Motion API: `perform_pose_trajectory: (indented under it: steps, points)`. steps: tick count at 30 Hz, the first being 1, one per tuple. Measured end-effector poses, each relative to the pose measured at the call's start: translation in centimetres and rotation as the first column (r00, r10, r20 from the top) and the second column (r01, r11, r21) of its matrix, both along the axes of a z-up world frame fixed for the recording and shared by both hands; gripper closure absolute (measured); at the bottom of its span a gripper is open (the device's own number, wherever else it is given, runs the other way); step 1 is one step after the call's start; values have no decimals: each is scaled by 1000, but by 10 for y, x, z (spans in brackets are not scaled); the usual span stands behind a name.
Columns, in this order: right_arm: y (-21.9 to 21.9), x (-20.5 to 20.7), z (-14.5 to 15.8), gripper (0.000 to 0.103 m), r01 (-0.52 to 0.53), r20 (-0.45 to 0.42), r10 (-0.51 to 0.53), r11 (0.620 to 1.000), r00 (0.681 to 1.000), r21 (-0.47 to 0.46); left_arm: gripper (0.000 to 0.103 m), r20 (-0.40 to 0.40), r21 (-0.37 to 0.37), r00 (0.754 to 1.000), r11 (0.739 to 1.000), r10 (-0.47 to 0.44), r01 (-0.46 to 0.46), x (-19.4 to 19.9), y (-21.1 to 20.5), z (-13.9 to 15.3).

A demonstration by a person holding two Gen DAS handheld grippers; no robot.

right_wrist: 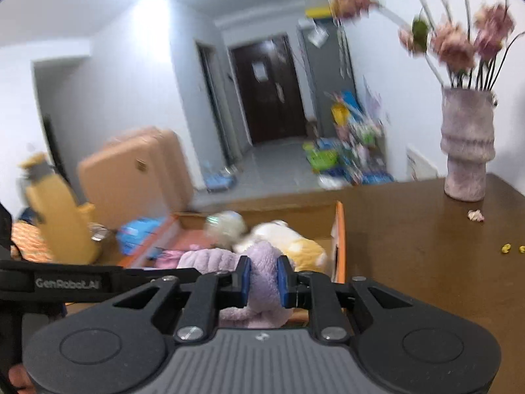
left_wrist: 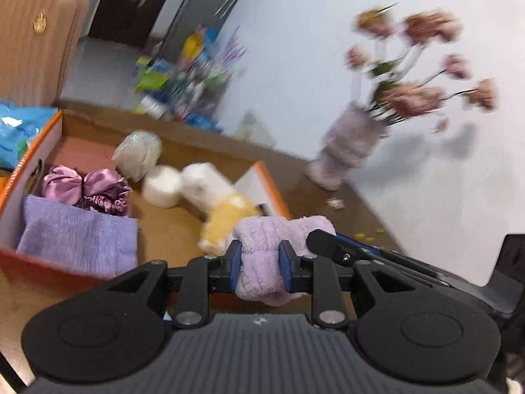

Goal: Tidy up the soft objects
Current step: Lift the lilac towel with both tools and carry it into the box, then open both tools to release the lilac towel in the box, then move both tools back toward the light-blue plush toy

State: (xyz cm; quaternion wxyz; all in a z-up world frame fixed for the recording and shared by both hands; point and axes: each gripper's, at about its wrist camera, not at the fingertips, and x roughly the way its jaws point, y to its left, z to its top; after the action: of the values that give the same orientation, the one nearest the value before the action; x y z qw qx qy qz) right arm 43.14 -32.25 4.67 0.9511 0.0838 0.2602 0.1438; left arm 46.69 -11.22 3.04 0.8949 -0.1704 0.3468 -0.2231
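I have both grippers pinching one fluffy purple towel, my left gripper and my right gripper. It stretches sideways between them, just over the orange box's near edge on the table.

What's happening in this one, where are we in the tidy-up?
Both grippers are clamped on the same fluffy lilac towel: the left gripper and the right gripper each pinch a bunch of it, holding it near the open orange box. Already in the box are a folded purple cloth, satin scrunchies, a white roll and a plush toy. The towel is not yet in the box.
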Motion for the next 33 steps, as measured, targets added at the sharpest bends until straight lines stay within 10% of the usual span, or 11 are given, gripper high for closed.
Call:
perform_pose_trajectory:
  steps: [12, 23, 33]
  points:
    - [21, 57, -51, 71, 82, -163, -116, 976, 980, -200, 68, -82, 121, 996, 992, 33, -23, 47, -18, -56]
    - [2, 3, 26, 44, 81, -7, -83, 986, 997, -147, 34, 128, 230, 991, 971, 38, -67, -22, 17, 35]
    - [-1, -98, 59, 42, 17, 125, -4, 994, 992, -107, 21, 335, 286, 940, 945, 58, -160, -154, 52, 84]
